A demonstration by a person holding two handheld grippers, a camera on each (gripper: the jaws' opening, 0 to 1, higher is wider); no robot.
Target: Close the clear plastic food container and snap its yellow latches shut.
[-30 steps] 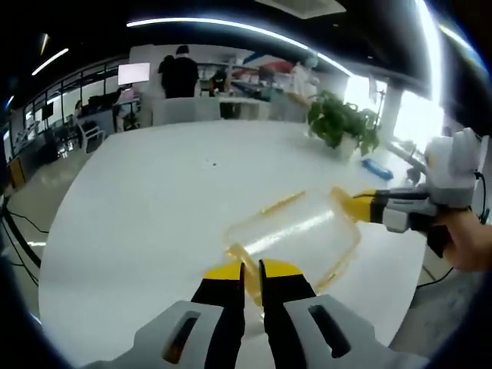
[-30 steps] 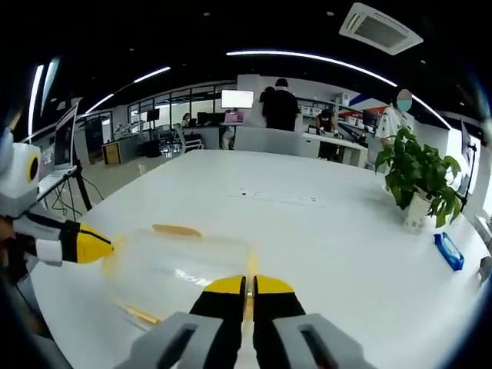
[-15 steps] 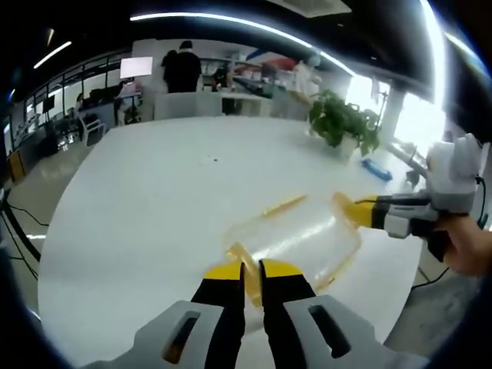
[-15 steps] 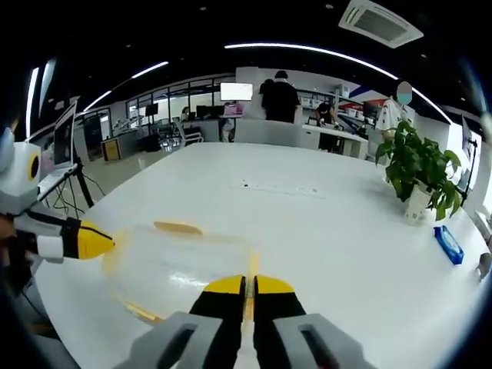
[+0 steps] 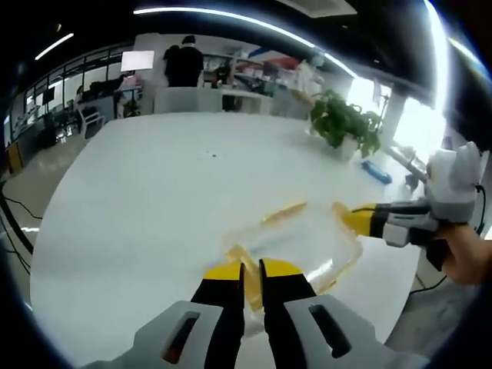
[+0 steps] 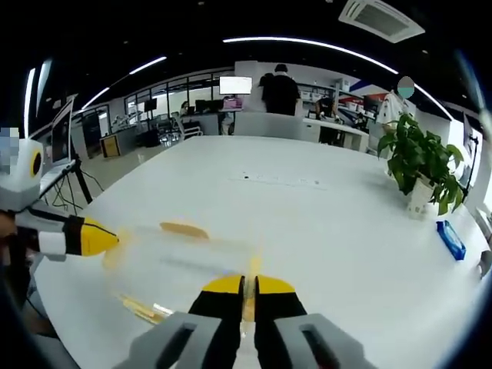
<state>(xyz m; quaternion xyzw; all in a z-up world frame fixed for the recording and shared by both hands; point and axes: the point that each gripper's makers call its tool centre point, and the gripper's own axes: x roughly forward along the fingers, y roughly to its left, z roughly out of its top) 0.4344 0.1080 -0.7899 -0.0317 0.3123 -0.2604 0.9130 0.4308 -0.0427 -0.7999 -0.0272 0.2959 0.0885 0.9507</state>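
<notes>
Two handheld grippers are pressing in on a clear plastic food container (image 5: 296, 242) from opposite ends on a white table (image 5: 154, 192). The left gripper (image 5: 252, 269), jaws clenched together, is bearing on the yellow latch (image 5: 238, 255) at the near end, while the right gripper (image 6: 247, 284), likewise pinched shut, is working the latch at its own end and reaching in from the right in the left gripper view. Compared with a second ago, the container is sitting lower and flatter, and a side latch (image 6: 183, 229) is lying level, suggesting the lid is seating and the end latches are being pushed home. The container is resting near the table's edge. Beyond it, a potted plant (image 6: 419, 165) and a blue object (image 6: 451, 240) are standing far right, with people at desks in the open office behind.
</notes>
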